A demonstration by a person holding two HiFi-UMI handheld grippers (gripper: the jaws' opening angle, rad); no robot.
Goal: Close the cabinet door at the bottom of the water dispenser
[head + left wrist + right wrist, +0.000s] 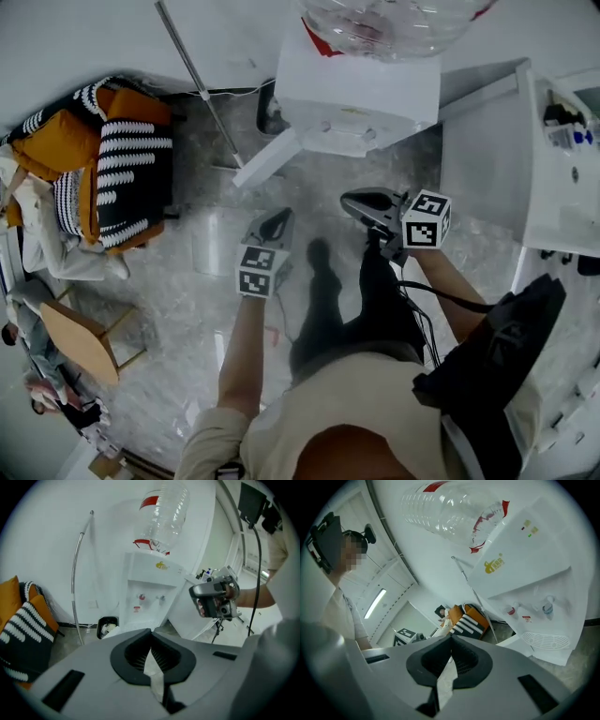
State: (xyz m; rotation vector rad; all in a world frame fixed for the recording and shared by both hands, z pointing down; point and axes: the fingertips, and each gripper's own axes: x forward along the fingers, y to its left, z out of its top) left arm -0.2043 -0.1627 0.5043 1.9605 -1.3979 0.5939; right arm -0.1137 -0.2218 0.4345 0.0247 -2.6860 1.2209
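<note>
**A:** Status, left to right?

**B:** Pole (202,84) leans against the wall. Just right of it, the door (267,157) is wide open, swung out left from the foot of the dispenser (361,94). Left gripper (277,220) has its jaws together and empty. It's held in the air near the door's free end, not touching. Right gripper (361,202) is also closed with nothing in it, in front of the dispenser and apart from it.

**A:** Which step?

**B:** Approach, I'd say. No contact yet, and the door isn't closed at all.

**A:** Next move?

**B:** My read: bring the left gripper down to the door's free end, keep the jaws closed and use them as a pusher. Swing the door back round until it's flush with the cabinet front. No grip needed. Right gripper just stays clear of the swing path.
</note>
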